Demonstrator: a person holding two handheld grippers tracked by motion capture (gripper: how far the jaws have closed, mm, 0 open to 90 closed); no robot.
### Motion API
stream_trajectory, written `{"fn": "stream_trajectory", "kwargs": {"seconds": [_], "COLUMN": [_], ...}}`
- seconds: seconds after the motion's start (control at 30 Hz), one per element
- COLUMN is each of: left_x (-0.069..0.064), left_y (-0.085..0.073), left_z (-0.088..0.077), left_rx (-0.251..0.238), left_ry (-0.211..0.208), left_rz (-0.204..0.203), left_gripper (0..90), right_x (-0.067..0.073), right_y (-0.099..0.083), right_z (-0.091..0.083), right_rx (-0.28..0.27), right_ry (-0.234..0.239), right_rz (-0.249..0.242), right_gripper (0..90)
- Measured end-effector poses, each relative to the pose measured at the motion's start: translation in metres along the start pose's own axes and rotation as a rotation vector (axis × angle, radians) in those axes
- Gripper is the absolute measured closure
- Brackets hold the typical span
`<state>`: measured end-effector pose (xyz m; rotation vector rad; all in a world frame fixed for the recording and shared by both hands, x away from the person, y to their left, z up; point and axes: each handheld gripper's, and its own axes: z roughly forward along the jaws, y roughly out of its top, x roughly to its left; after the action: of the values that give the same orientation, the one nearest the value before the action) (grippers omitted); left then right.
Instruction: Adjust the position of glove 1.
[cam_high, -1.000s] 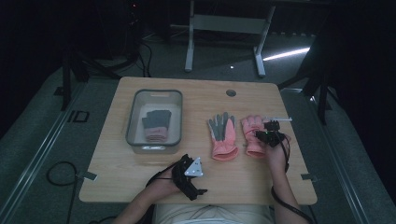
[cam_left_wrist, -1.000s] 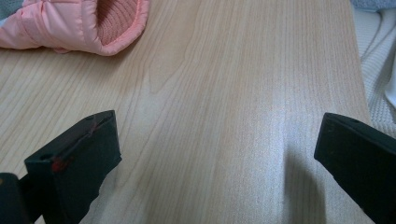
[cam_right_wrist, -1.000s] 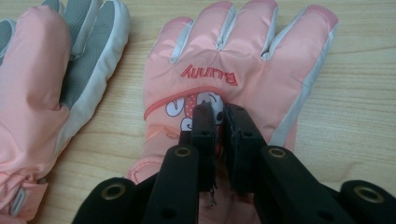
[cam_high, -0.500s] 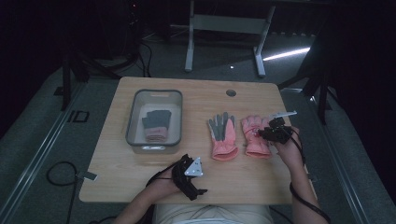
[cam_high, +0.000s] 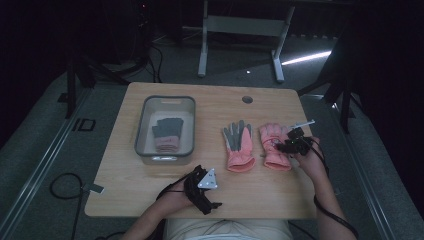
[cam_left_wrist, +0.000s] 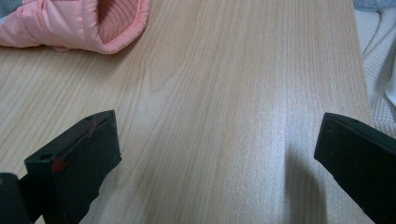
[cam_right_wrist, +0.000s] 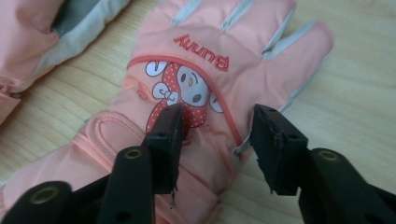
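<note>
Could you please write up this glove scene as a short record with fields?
surface: wooden table
bin: grey bin, holds a folded glove
gloves on table: palm-up glove beside pink Bunny glove
right gripper: jaws have just been opening, apart above the Bunny glove's back, not pressing it
left gripper: open over bare wood at the near edge

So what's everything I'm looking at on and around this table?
Table: one, light wood, centre.
Bin: one, grey, table's left half.
Folded glove: one, grey and pink, inside the bin.
Palm-up glove: one, pink with grey palm, middle.
Bunny glove: one, pink, cartoon print, right, back up.
Metal stand: one, grey, on the floor beyond the table.
Left gripper: black, open, near edge.
Right gripper: black, jaws just opening, over the bunny glove.
</note>
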<state>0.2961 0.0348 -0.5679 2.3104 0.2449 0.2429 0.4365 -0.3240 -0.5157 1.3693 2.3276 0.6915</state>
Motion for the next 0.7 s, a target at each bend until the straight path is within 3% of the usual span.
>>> {"fn": "stream_trajectory", "kwargs": {"seconds": [0.17,0.47,0.53,0.7], "left_x": [0.0,0.001,0.001,0.001], "left_y": [0.0,0.0,0.0,0.0], "left_z": [0.0,0.0,0.0,-0.001], "left_rx": [0.0,-0.003,-0.003,-0.003], "left_ry": [-0.001,-0.002,-0.001,-0.003], "left_rz": [0.004,0.0,-0.001,-0.004], "left_gripper": [0.0,0.0,0.0,0.0], "right_x": [0.0,0.008,0.008,0.012], "right_y": [-0.008,-0.008,-0.007,0.002], "right_z": [0.007,0.007,0.003,-0.012], "right_rx": [-0.021,-0.049,-0.062,-0.095], "right_ry": [0.018,-0.016,-0.012,-0.027], "right_rz": [0.082,0.091,0.116,0.125], "right_gripper": [60.5,80.6,82.5,83.5]}}
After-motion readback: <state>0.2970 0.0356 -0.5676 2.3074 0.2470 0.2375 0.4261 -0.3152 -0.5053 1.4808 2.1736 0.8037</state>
